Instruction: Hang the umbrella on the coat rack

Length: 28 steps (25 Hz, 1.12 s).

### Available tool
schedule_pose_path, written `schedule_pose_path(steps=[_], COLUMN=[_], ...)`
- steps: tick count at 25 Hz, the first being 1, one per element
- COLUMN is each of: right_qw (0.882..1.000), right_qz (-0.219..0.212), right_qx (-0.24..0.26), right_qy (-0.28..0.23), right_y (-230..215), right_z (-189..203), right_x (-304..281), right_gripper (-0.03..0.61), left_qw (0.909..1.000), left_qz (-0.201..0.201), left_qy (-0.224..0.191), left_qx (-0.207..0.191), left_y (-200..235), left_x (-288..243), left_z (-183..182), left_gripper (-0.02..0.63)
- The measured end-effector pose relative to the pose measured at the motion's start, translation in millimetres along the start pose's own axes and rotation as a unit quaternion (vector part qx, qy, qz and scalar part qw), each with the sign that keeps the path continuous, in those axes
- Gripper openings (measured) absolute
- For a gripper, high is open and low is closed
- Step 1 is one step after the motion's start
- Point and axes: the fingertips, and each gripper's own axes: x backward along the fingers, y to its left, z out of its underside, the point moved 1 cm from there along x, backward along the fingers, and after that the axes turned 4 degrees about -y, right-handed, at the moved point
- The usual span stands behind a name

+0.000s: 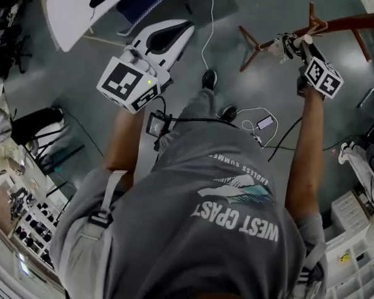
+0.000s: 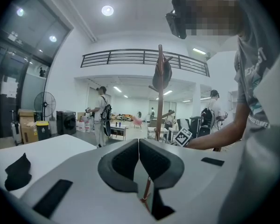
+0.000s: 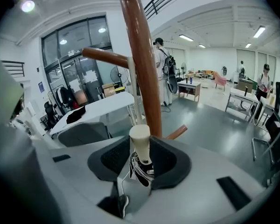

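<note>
1. Grey polished floor fills the head view; the brown wooden coat rack lies at 1 o'clock, with its splayed feet towards 12 o'clock.
2. At 11 o'clock in that view, a white table stands beyond the left gripper.
3. Seen from the right gripper view, the folded umbrella runs lengthwise along the gripper, away from the camera. Its cream handle end points to 12 o'clock and its black-and-white fabric trails back to 6 o'clock.
4. The handle end sits just in front of the coat rack's upright pole, near it; contact cannot be told. A long peg juts from the pole towards 9 o'clock.
5. The right gripper grips the umbrella, a dark pad on either side of the shaft and the jaws fairly wide around it.
6. In the left gripper view, the left gripper's pads are pressed together with nothing between them.
</note>
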Motion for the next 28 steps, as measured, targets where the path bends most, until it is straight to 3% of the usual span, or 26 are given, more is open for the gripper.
schedule_pose_path(steps=[8, 12, 19, 28], right_qw=[0.998, 0.993, 0.965, 0.937], right_qz=[-0.022, -0.035, -0.077, -0.115], right_qx=[0.008, 0.005, 0.064, 0.105], right_qy=[-0.058, -0.117, -0.244, -0.313], right_y=[18.0, 34.5, 87.9, 119.3], right_z=[-42.0, -76.8, -145.9, -147.6], right_x=[79.7, 149.9, 281.2, 386.6], right_gripper=[0.122, 0.098, 0.064, 0.043], left_qw=[0.9987, 0.9982, 0.9962, 0.9919], left_qz=[-0.039, -0.038, -0.023, -0.008], left_qy=[-0.023, -0.033, -0.063, -0.099], left_qx=[-0.023, -0.033, -0.056, -0.08], left_y=[-2.4, -16.8, -54.5, -107.5], left_x=[37.0, 47.3, 60.0, 80.8], left_z=[-15.9, -26.0, -51.5, -82.6], left_gripper=[0.021, 0.021, 0.021, 0.021])
